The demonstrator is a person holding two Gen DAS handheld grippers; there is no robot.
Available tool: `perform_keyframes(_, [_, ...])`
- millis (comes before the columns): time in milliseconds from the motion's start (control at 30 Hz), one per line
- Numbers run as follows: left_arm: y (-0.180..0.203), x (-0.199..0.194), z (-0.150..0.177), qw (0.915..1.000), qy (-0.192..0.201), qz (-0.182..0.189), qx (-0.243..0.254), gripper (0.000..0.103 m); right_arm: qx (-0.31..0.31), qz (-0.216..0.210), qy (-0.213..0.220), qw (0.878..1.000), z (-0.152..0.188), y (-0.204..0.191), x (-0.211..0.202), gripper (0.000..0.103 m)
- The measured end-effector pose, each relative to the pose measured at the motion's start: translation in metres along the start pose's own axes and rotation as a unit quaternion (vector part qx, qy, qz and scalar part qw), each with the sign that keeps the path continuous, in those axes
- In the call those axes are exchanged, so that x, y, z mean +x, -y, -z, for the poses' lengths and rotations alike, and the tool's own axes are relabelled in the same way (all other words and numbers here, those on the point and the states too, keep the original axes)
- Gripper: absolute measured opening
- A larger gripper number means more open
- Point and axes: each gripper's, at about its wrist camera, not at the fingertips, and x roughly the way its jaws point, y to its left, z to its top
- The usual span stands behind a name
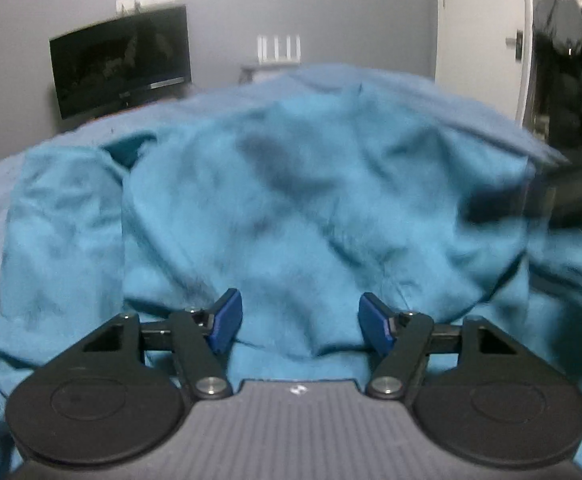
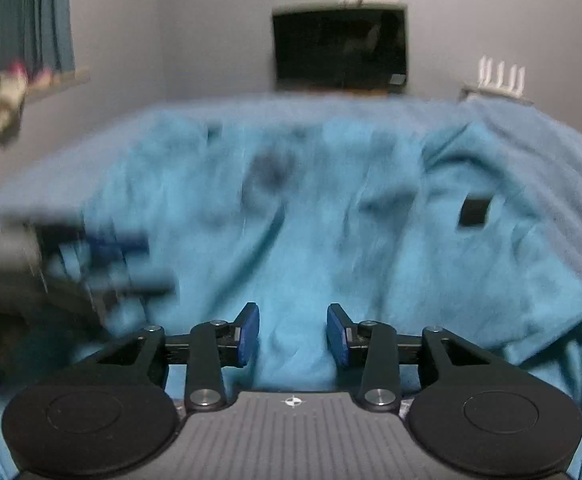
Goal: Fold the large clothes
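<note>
A large teal garment lies rumpled over a blue-grey bed cover; it also fills the right wrist view, with a small black patch on its right part. My left gripper is open just above the cloth, nothing between its blue pads. My right gripper is open over the cloth, empty. The left gripper shows as a blur at the left of the right wrist view; the right gripper blurs at the right edge of the left wrist view.
A dark monitor stands against the grey wall behind the bed, also in the right wrist view. A white router sits on a shelf. A white door and dark hanging clothes are at right. A teal curtain hangs at left.
</note>
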Motion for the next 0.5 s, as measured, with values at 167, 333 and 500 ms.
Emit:
perform_keyframes(167, [0.000, 0.012, 0.003, 1.0000, -0.007, -0.002, 0.002, 0.065, 0.048, 0.033, 0.043, 0.997, -0.006, 0.020, -0.010, 0.042])
perform_keyframes(333, [0.003, 0.017, 0.006, 1.0000, -0.007, 0.001, 0.002, 0.065, 0.029, 0.077, -0.010, 0.997, 0.011, 0.025, 0.016, 0.033])
perform_keyframes(500, [0.004, 0.019, 0.008, 1.0000, -0.004, -0.002, 0.007, 0.065, 0.041, 0.082, -0.021, 0.996, 0.023, 0.031, 0.032, 0.031])
